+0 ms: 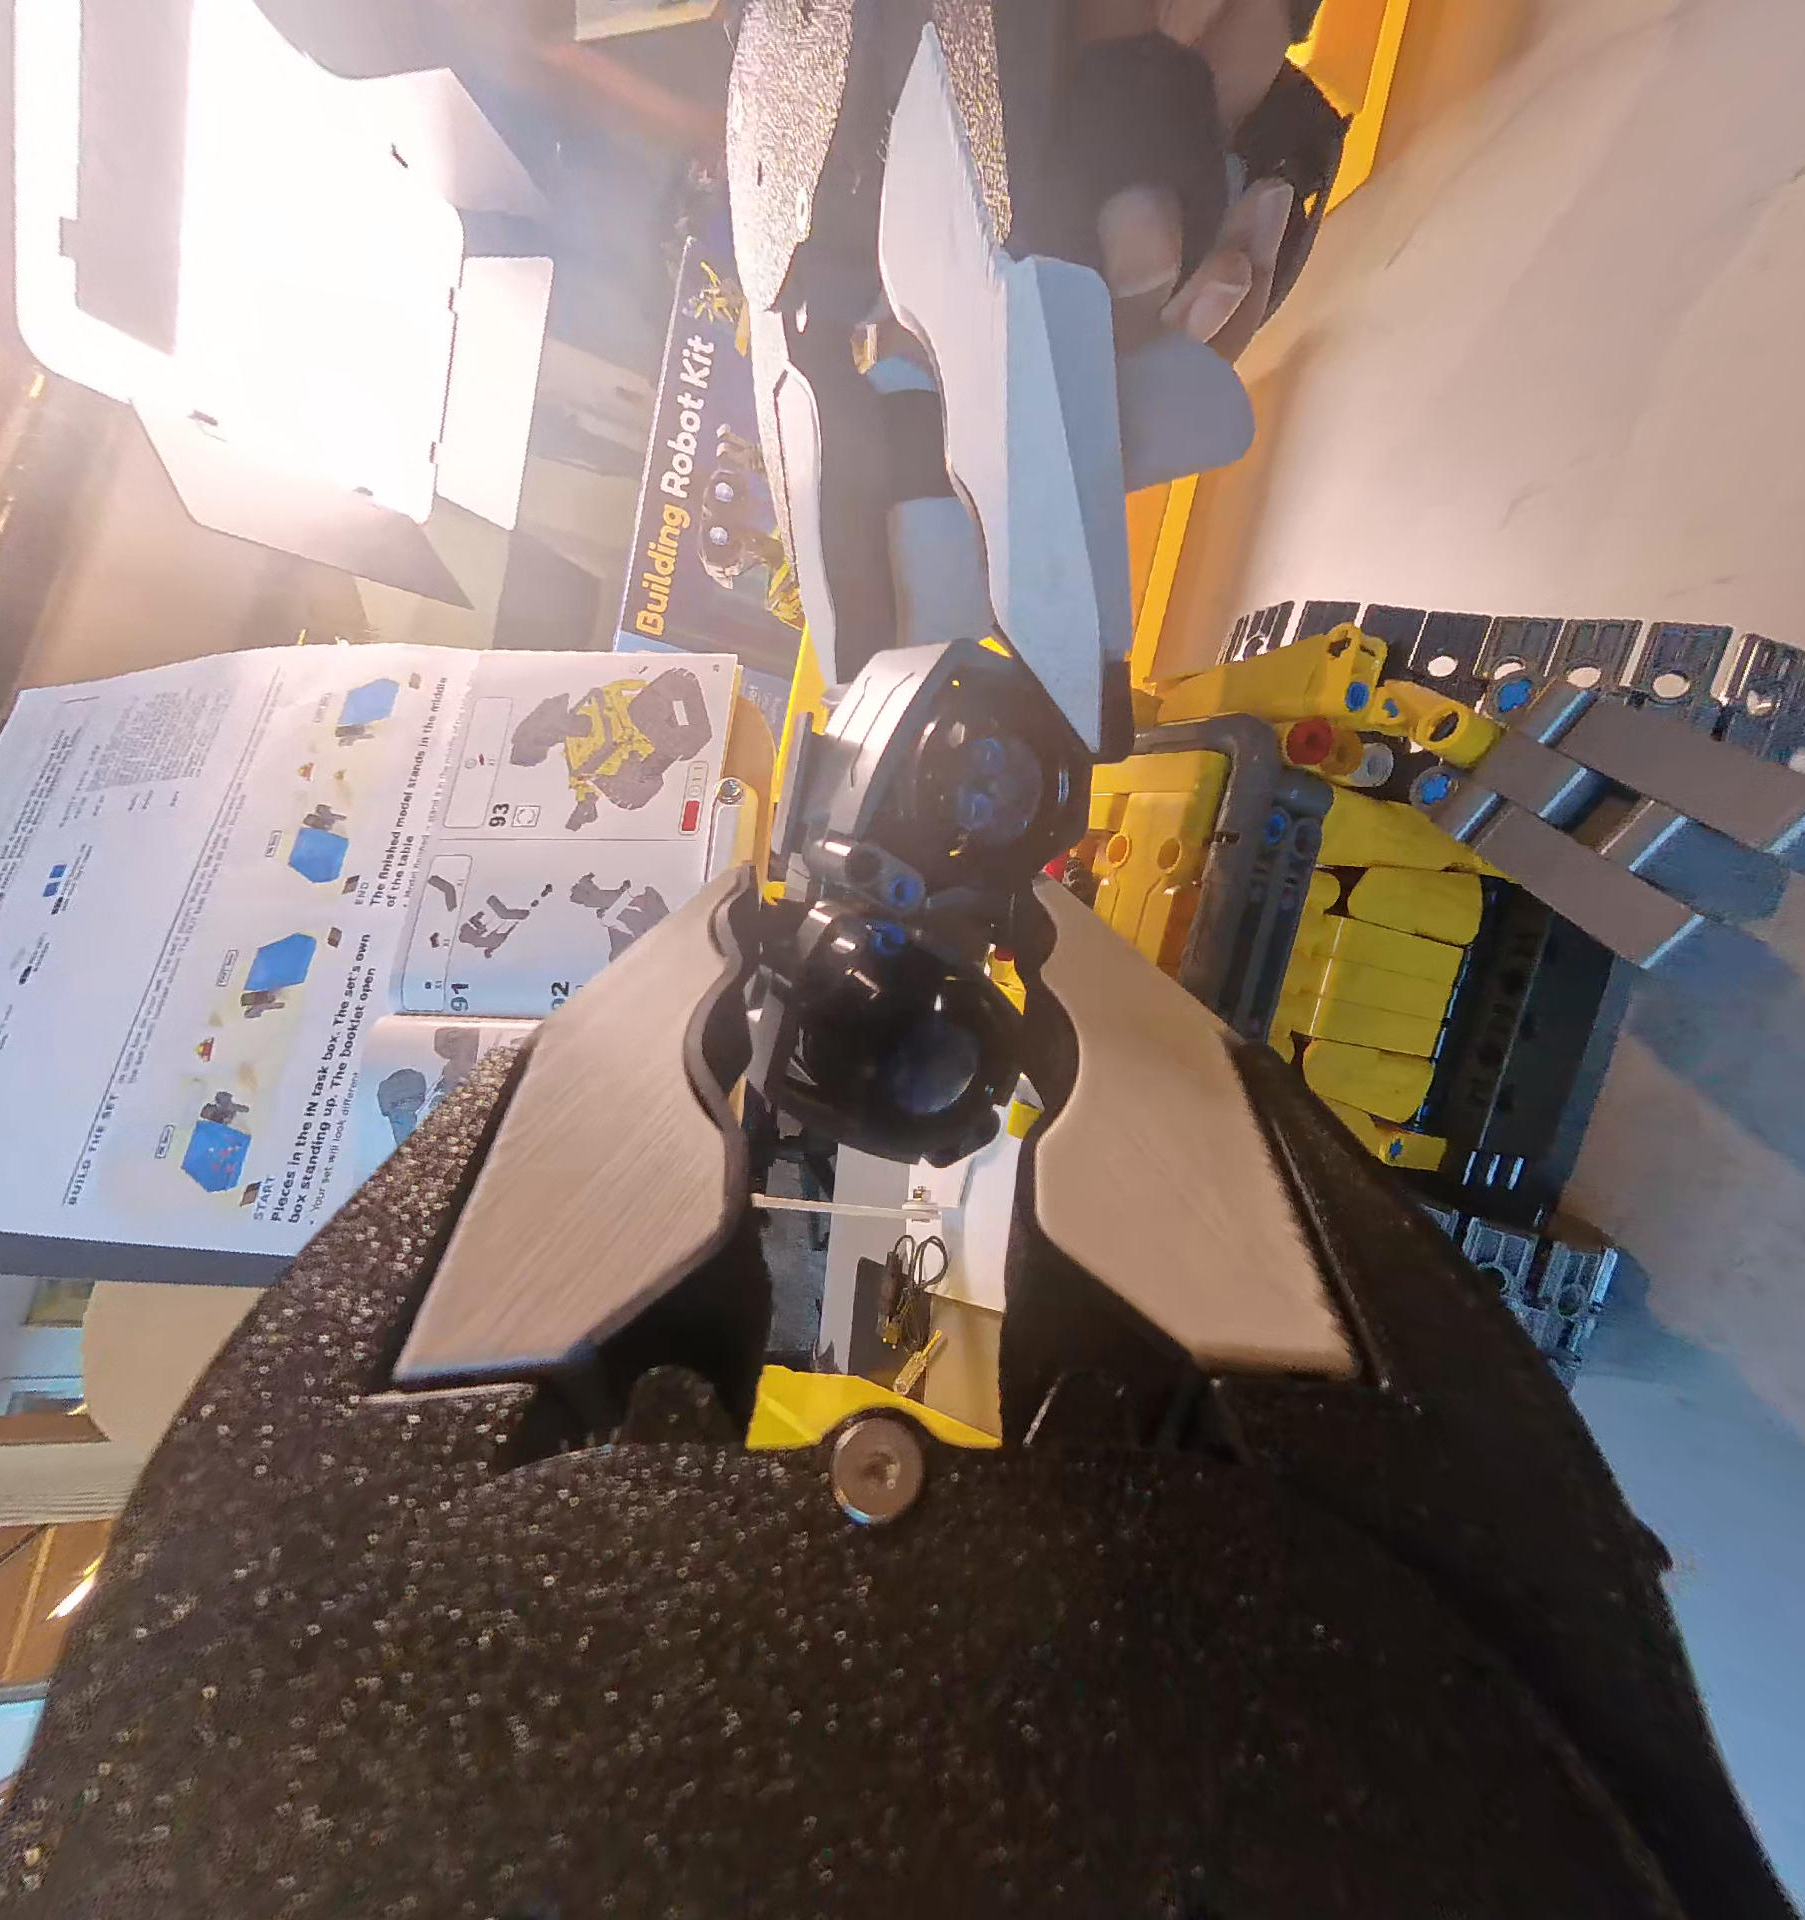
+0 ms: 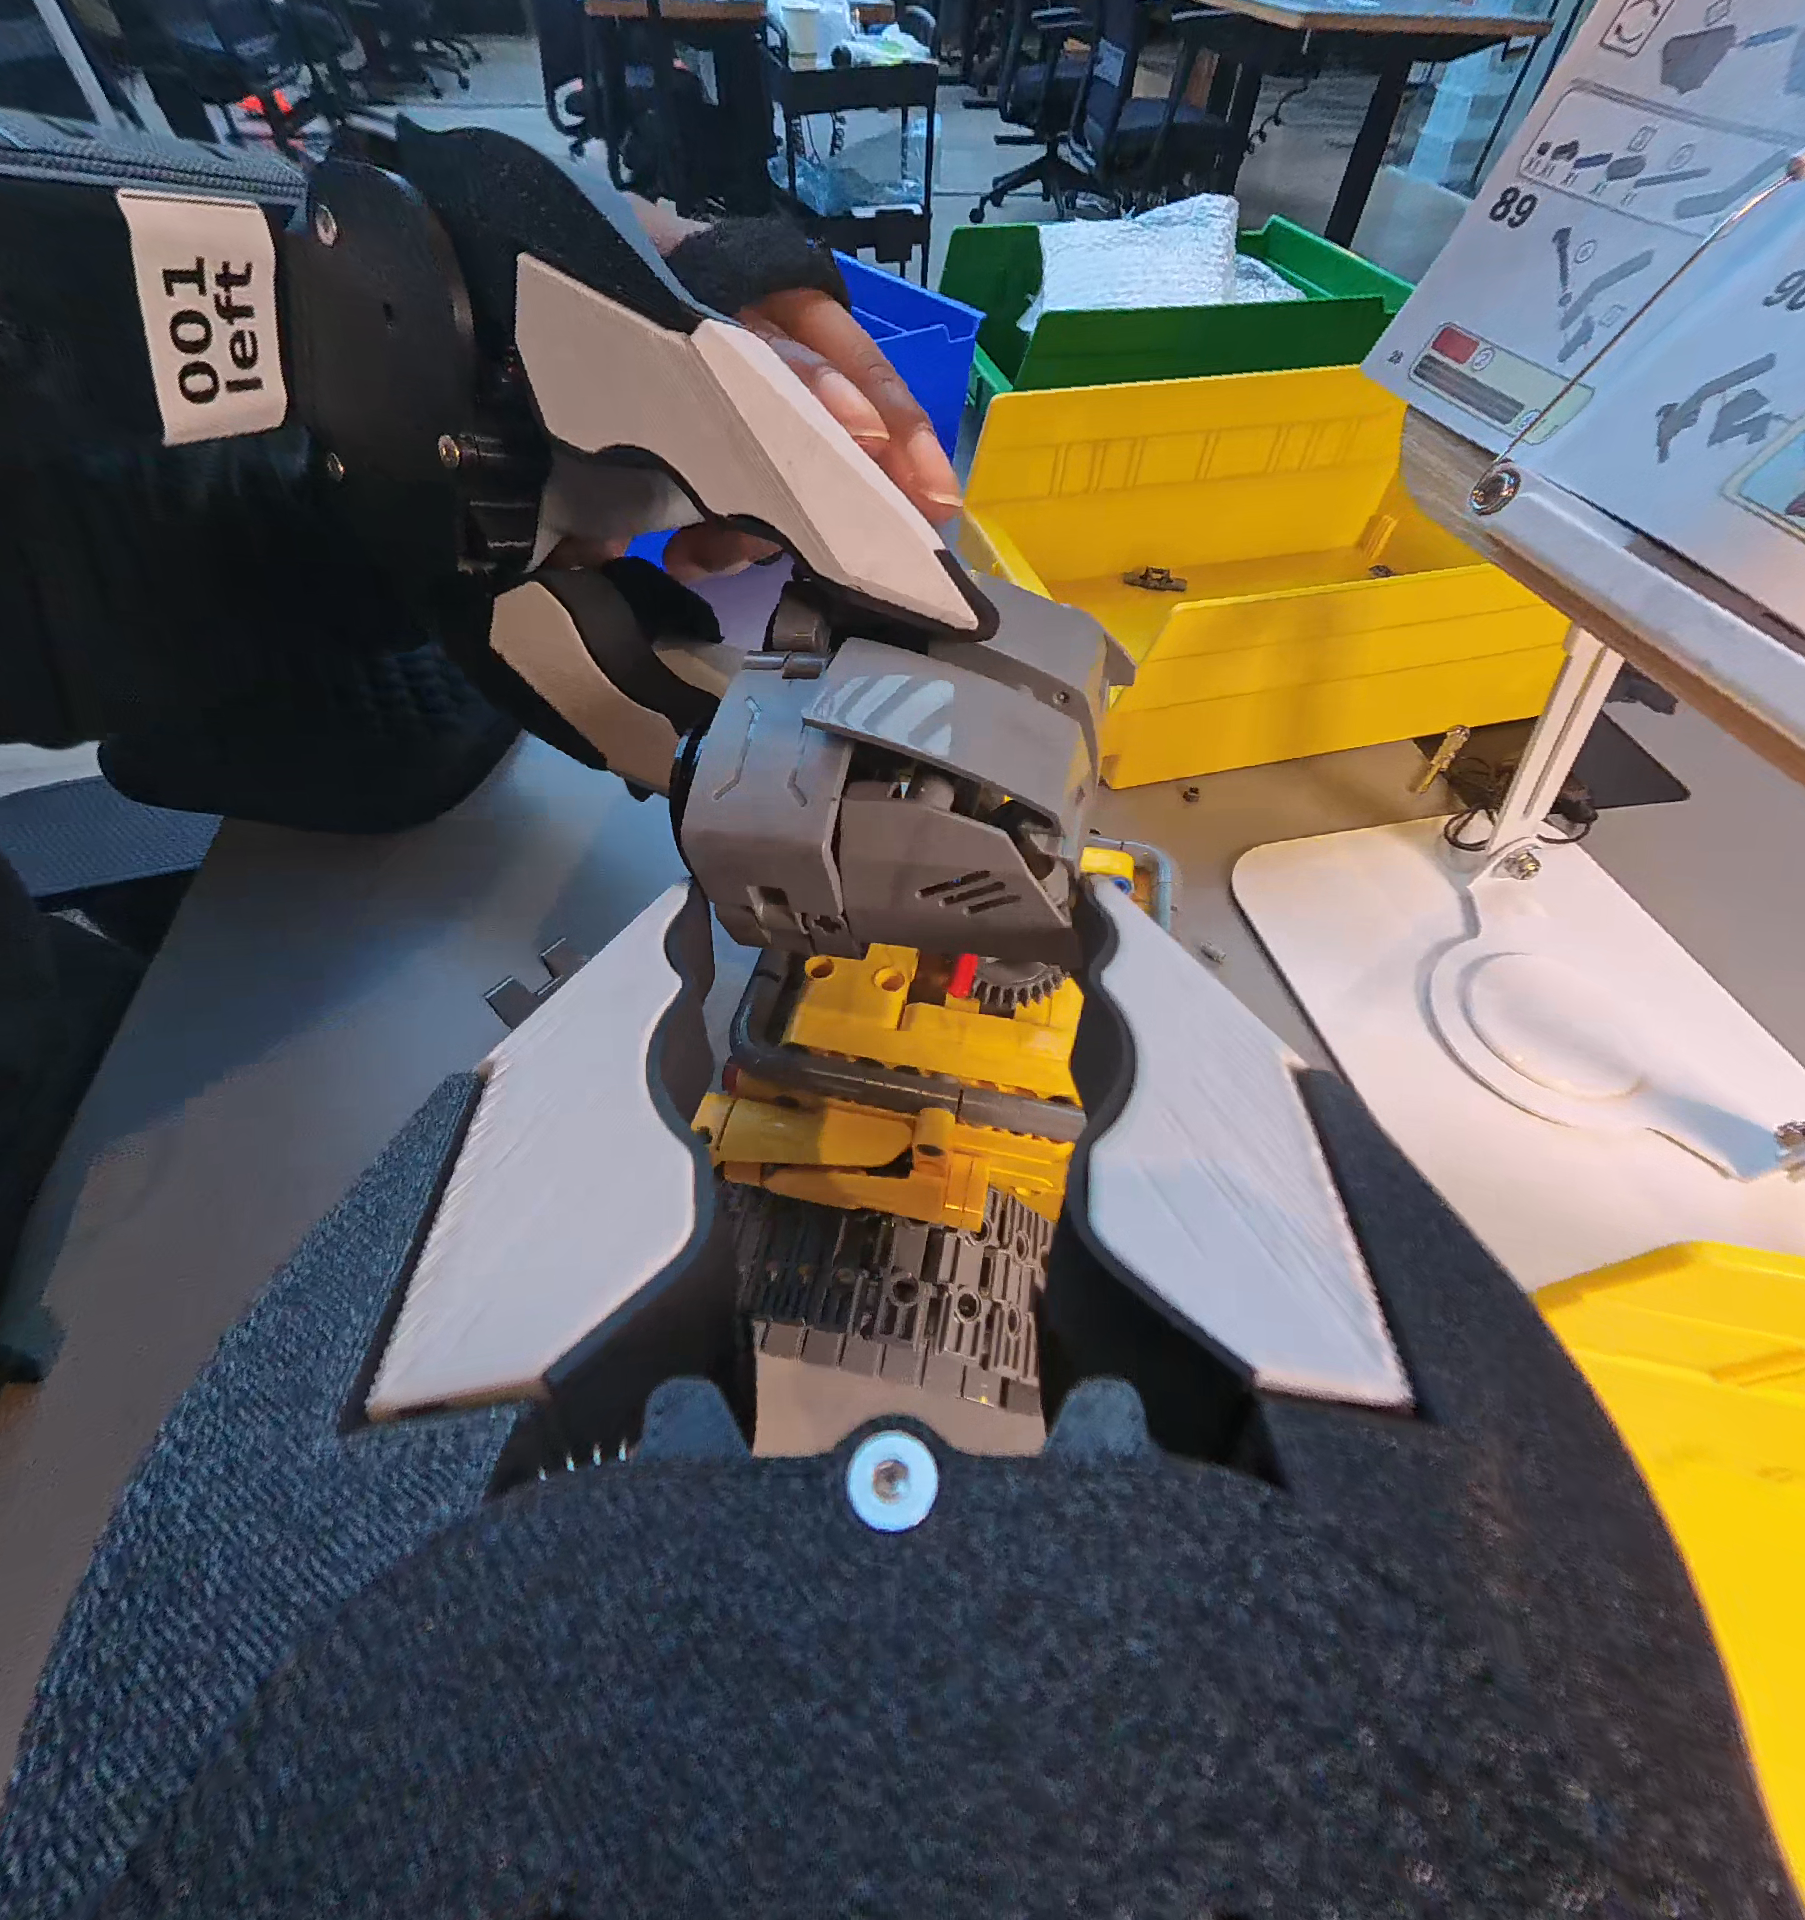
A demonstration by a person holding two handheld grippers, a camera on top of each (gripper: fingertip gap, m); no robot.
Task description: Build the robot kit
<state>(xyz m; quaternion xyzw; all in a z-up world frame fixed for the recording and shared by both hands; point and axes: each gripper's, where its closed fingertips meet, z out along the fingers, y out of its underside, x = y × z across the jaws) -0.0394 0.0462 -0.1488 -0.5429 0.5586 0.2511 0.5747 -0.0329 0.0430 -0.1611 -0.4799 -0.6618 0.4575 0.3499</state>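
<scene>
Left wrist view: left gripper (image 1: 882,997) has its fingers (image 1: 607,1122) clamped on the dark grey head (image 1: 877,1039) of a yellow-and-grey brick-built robot model (image 1: 1397,935); both pads touch the head's sides, lens-like eyes sit right between the tips. Model body and grey track links lie just past the right finger, on the pale surface (image 1: 1604,312). Directly ahead of the tips, the right gripper (image 1: 981,499) comes in from the far side, one pale finger touching the upper eye housing. Beyond the left finger: open instruction booklet (image 1: 254,883) on a stand, kit box (image 1: 690,478) behind it.

Right wrist view: right gripper (image 2: 893,935) fingers (image 2: 565,1174) straddle the model's yellow body (image 2: 898,1070), track (image 2: 887,1309) low between them. Right finger tip touches the head's side; left tip looks close to the model, but contact on that side is not clear, so cannot tell if it is gripping or just open around it. Grey head (image 2: 877,790) sits just ahead of the tips, pinched by the left gripper (image 2: 825,665) from the left. Beyond the tips: yellow bin (image 2: 1241,582), green bin (image 2: 1189,322), blue bin (image 2: 908,332). Right of the right finger: white stand base (image 2: 1397,987) and booklet; another yellow bin (image 2: 1729,1455) beside it, nearer.
</scene>
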